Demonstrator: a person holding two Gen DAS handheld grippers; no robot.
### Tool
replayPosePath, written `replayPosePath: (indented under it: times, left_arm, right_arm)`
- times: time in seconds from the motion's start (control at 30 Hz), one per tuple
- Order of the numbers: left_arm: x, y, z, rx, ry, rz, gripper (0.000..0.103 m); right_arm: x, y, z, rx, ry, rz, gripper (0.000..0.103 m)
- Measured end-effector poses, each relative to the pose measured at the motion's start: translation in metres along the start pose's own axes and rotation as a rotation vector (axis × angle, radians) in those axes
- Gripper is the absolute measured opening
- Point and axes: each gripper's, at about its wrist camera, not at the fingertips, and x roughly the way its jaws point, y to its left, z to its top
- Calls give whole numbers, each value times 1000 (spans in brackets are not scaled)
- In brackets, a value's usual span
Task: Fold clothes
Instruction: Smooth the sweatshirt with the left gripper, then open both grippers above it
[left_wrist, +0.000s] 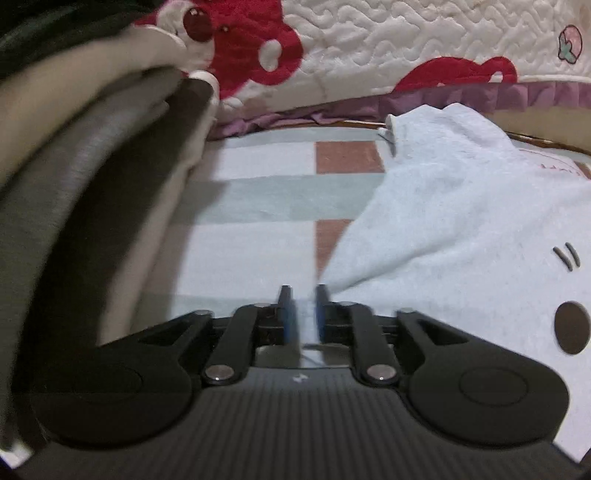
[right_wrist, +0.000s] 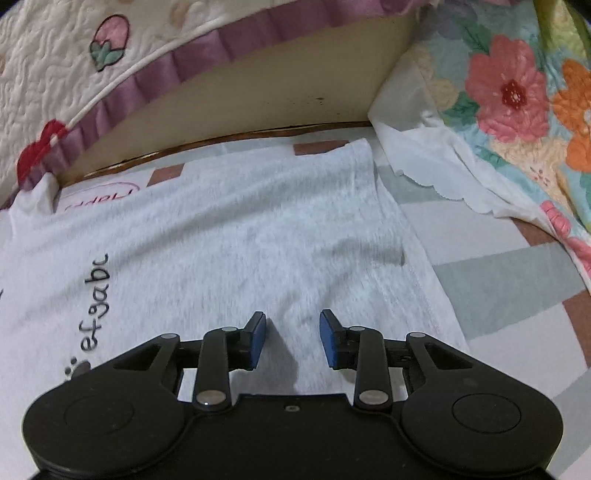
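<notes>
Left claw pinched the shirt's edge; right claw hung open over the cloth.

The white printed T-shirt (right_wrist: 229, 236) lay flat on the checked sheet (left_wrist: 258, 199); the left gripper (left_wrist: 303, 295) stood narrow, seemingly nipping its corner at six o'clock to lift a fold; the right gripper (right_wrist: 292, 317) gaped empty, hem at three o'clock; folded clothes (left_wrist: 92, 147) waited at nine o'clock.
</notes>
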Motion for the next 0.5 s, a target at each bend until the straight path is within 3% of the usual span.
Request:
replayPosePath:
  times: [0.1, 0.2, 0.23, 0.33, 0.4, 0.5]
  left_arm:
    - [-15, 13, 5, -76, 75, -6, 21]
    - [-37, 26, 0, -235, 139, -134, 24]
    - [-47, 25, -5, -262, 143, -181, 30]
    - [-75, 13, -22, -262, 151, -252, 42]
    - [-90, 2, -36, -225, 163, -252, 42]
    - [-103, -4, -57, -252, 217, -270, 42]
  right_arm:
    - [-4, 0, -2, 7, -3, -9, 38]
    - [-14, 10, -5, -15, -22, -17, 38]
    - [-21, 14, -6, -7, -37, 2, 38]
    - [-43, 38, -10, -42, -69, 113, 38]
    - [-57, 66, -15, -139, -61, 222, 38]
    - [-80, 119, -27, -306, -36, 382, 38]
